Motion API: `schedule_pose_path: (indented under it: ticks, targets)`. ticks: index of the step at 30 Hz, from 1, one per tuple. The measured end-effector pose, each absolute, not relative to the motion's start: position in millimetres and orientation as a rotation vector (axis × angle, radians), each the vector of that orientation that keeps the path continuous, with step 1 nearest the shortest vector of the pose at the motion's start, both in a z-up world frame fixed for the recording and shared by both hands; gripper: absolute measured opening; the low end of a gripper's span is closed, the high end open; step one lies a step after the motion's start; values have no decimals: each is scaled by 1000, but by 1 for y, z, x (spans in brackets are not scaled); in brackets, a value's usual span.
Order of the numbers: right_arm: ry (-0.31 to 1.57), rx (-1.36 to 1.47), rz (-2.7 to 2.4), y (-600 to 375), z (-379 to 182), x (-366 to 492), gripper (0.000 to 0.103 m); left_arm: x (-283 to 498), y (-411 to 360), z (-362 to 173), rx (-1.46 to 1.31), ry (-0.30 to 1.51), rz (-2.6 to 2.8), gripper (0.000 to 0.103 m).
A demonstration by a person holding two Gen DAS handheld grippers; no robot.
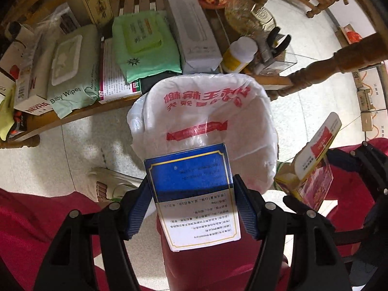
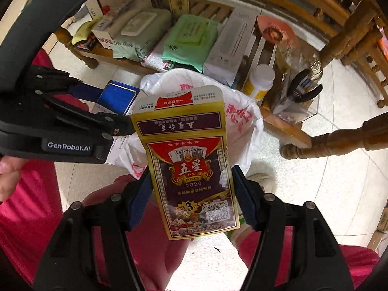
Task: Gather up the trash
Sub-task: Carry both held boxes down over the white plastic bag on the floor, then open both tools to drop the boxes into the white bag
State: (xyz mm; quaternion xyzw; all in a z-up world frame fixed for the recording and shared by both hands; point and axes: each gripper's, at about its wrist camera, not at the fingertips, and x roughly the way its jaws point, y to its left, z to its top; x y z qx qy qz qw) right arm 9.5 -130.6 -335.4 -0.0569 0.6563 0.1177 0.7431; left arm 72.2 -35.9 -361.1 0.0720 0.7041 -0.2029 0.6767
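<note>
the blue and white box (image 1: 191, 189) sits clamped between the blue pads of the left gripper (image 1: 192, 203), held flat-face toward the camera with its printed white half nearest the gripper body. the box hangs over the near rim of the white plastic bag (image 1: 206, 111), which lines a bin and bears red printing on its inner wall. the bag mouth stands open and faces up.

the poker card box (image 2: 191, 165) is clamped between the blue pads of the right gripper (image 2: 191, 194). its top flap is open and points away from the gripper. the card box is positioned over the same white plastic bag (image 2: 245, 121), just beside the blue and white box (image 2: 116, 99), which the left gripper (image 2: 106, 111) presents from the left edge of the right wrist view. in the left wrist view the poker card box (image 1: 315, 167) appears at the right, tilted.

both grippers point downward toward the bag.

beyond the bag stands a low wooden shelf (image 1: 80, 114) loaded with a baby wipes pack (image 1: 70, 72), a green wipes pack (image 1: 145, 46), a long white box (image 1: 191, 29) and a yellow bottle with a white cap (image 1: 238, 54). the floor (image 1: 80, 150) is pale tile. red trouser legs (image 1: 36, 223) and a pale shoe (image 1: 109, 181) of the person show below the grippers.
</note>
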Motion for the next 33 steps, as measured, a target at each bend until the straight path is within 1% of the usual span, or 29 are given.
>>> schedule_pose_path:
  ticks: [11, 20, 22, 23, 24, 25, 33]
  targets:
    - [1532, -55, 260, -129, -391, 26, 63, 95, -36, -406, 111, 1702, -413, 64]
    - [1571, -24, 262, -131, -413, 36, 64, 102, -39, -424, 111, 1747, -394, 64]
    - [1569, -12, 263, -133, -414, 37, 64, 103, -39, -427, 118, 1755, -388, 66]
    - [1566, -11, 264, -134, -414, 38, 66, 104, -39, -428, 118, 1765, -384, 72]
    - [1565, -10, 270, -133, -415, 38, 70, 105, -38, -430, 107, 1777, -381, 79]
    - [1561, -12, 273, -133, -414, 39, 76, 105, -37, -431, 100, 1778, -380, 80]
    - [1549, 1, 256, -136, -414, 43, 77, 107, -34, -431, 111, 1769, -350, 82]
